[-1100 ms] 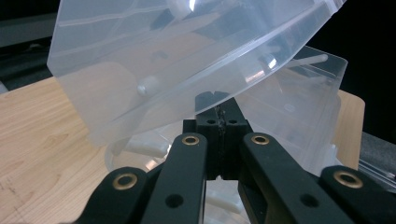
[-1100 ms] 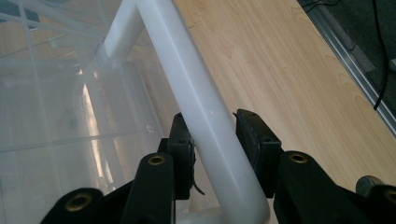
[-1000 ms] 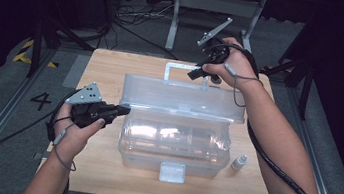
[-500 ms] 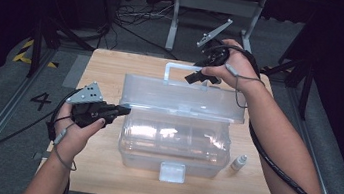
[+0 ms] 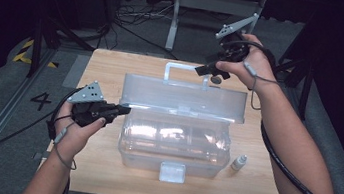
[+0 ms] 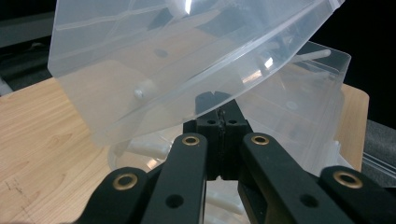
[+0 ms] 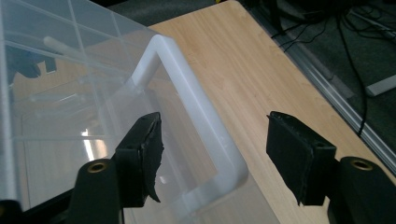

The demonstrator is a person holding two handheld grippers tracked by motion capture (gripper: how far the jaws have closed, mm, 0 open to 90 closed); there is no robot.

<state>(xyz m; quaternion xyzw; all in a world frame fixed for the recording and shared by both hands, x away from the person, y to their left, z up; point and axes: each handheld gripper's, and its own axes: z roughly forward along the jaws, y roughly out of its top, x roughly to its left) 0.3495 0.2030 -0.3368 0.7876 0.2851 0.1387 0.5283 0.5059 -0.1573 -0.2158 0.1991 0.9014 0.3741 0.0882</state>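
A clear plastic storage box (image 5: pixel 173 147) sits in the middle of the wooden worktop (image 5: pixel 113 69), with its hinged lid (image 5: pixel 182 98) swung open and standing up behind the tub. The lid's white carry handle (image 5: pixel 186 71) points toward the far edge of the worktop. On the near wall of the tub a white latch (image 5: pixel 172 171) faces the person. The left gripper (image 5: pixel 120 110) is at the box's left end, level with the lower left corner of the raised lid, and its jaws are clenched tight together. In the left gripper view the two black pads meet with no gap, and the lid's edge (image 6: pixel 187 98) lies right at their tips; whether the edge is actually pinched between them cannot be told. The right gripper (image 5: pixel 206 71) hangs above the far side of the lid, near the right end of the carry handle. Its jaws have just been opening and now stand released, wide apart. In the right gripper view the white handle (image 7: pixel 196 112) runs through the gap between them, with neither pad touching it. A small white dropper bottle (image 5: pixel 238 162) stands on the worktop just beside the box's right end.
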